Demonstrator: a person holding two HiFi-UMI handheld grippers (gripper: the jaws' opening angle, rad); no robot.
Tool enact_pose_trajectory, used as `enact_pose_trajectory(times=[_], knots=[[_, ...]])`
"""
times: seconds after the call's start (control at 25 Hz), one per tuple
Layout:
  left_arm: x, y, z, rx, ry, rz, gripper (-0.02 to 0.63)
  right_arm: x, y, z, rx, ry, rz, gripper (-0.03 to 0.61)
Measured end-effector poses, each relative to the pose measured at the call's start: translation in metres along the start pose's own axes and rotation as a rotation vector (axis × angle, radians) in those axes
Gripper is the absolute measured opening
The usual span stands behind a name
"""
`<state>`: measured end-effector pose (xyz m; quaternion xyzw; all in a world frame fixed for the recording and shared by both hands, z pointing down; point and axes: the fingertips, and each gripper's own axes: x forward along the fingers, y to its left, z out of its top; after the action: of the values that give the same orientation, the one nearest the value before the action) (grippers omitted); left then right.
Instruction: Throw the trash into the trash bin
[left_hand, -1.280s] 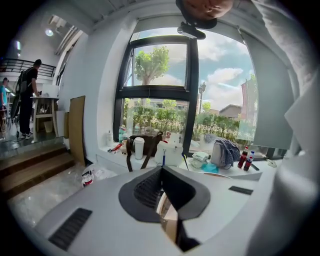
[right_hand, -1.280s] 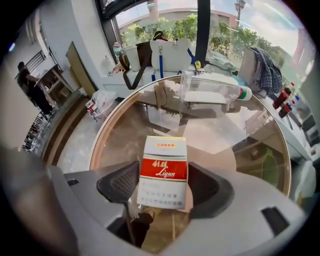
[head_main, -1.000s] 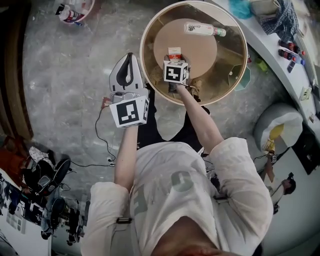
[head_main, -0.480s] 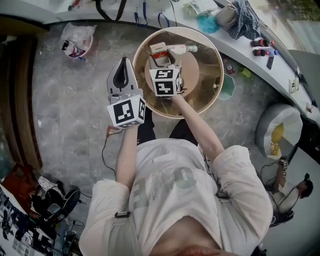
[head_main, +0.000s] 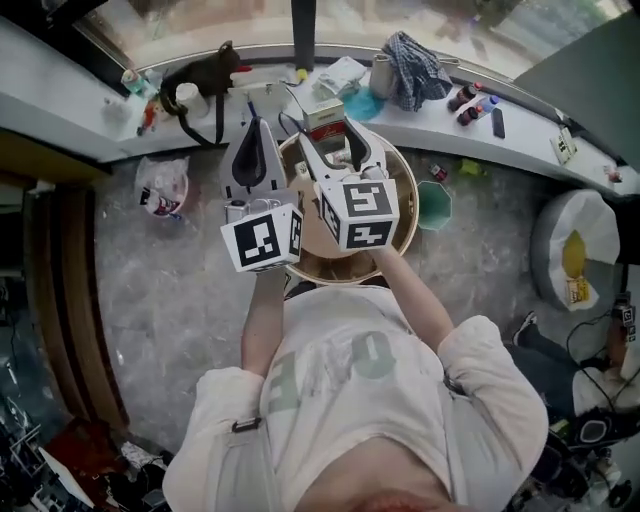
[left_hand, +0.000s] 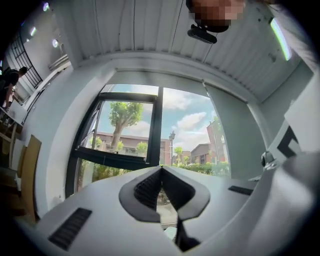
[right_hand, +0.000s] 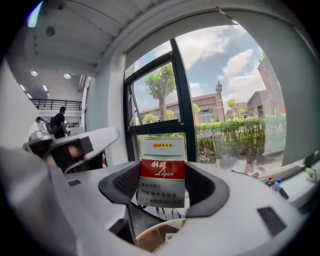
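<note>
A round desk (head_main: 398, 235) stands on the floor (head_main: 150, 290), just near of a long desk (head_main: 60, 90) that curves along the far side below the window (right_hand: 200, 85). The cigarette pack (head_main: 325, 115) sits between the jaws of the right gripper (head_main: 331, 138), above the round desk's far edge. The left gripper (head_main: 256, 128) is just to its left. On the long desk a strapped bag (head_main: 200, 72) lies at left, a cloth (head_main: 412, 55) right of centre and small bottles (head_main: 468, 98) further right. On the floor, a bag-lined bin (head_main: 160, 185) sits left of the round desk, a small bin (head_main: 434, 205) just beside its right rim and a sack (head_main: 575, 250) far right.
</note>
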<state>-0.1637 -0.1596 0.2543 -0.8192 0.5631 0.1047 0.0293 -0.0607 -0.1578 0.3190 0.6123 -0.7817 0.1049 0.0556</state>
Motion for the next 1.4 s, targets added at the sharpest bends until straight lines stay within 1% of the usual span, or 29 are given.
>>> enact_pose_trajectory(times=[0.12, 0.24, 0.36, 0.48, 0.56, 0.64, 0.76, 0.88, 0.96, 1.04, 1.16, 1.24, 1.32, 1.4], knots=[[0.011, -0.033, 0.004, 0.0, -0.017, -0.051, 0.011, -0.026, -0.023, 0.024, 0.001, -0.056, -0.04, 0.279], [0.021, -0.064, 0.002, -0.022, -0.015, -0.101, 0.011, -0.041, -0.047, 0.033, 0.005, -0.079, -0.084, 0.278], [0.03, -0.093, -0.008, -0.015, 0.013, -0.155, 0.011, -0.05, -0.071, 0.028, 0.022, -0.074, -0.122, 0.279], [0.039, -0.116, -0.022, -0.035, 0.047, -0.191, 0.011, -0.055, -0.098, 0.019, 0.035, -0.052, -0.16, 0.279], [0.05, -0.136, -0.039, -0.047, 0.078, -0.216, 0.011, -0.059, -0.123, 0.012, 0.04, -0.041, -0.189, 0.278], [0.061, -0.165, -0.062, -0.058, 0.119, -0.245, 0.011, -0.067, -0.156, 0.001, 0.045, -0.019, -0.225, 0.279], [0.074, -0.221, -0.102, -0.068, 0.18, -0.292, 0.011, -0.084, -0.218, -0.02, 0.05, 0.017, -0.281, 0.279], [0.087, -0.287, -0.148, -0.086, 0.21, -0.331, 0.011, -0.103, -0.289, -0.049, 0.048, 0.044, -0.326, 0.279], [0.091, -0.328, -0.187, -0.11, 0.222, -0.338, 0.011, -0.117, -0.334, -0.081, 0.045, 0.082, -0.349, 0.279], [0.086, -0.36, -0.227, -0.139, 0.252, -0.339, 0.011, -0.13, -0.37, -0.13, 0.063, 0.141, -0.366, 0.279], [0.073, -0.391, -0.285, -0.182, 0.293, -0.33, 0.011, -0.141, -0.421, -0.226, 0.153, 0.25, -0.397, 0.279], [0.06, -0.406, -0.327, -0.188, 0.335, -0.33, 0.011, -0.145, -0.445, -0.293, 0.21, 0.31, -0.418, 0.279], [0.043, -0.418, -0.371, -0.179, 0.389, -0.338, 0.011, -0.148, -0.458, -0.353, 0.208, 0.354, -0.412, 0.279], [0.029, -0.431, -0.411, -0.17, 0.429, -0.348, 0.011, -0.149, -0.47, -0.407, 0.166, 0.39, -0.41, 0.279]])
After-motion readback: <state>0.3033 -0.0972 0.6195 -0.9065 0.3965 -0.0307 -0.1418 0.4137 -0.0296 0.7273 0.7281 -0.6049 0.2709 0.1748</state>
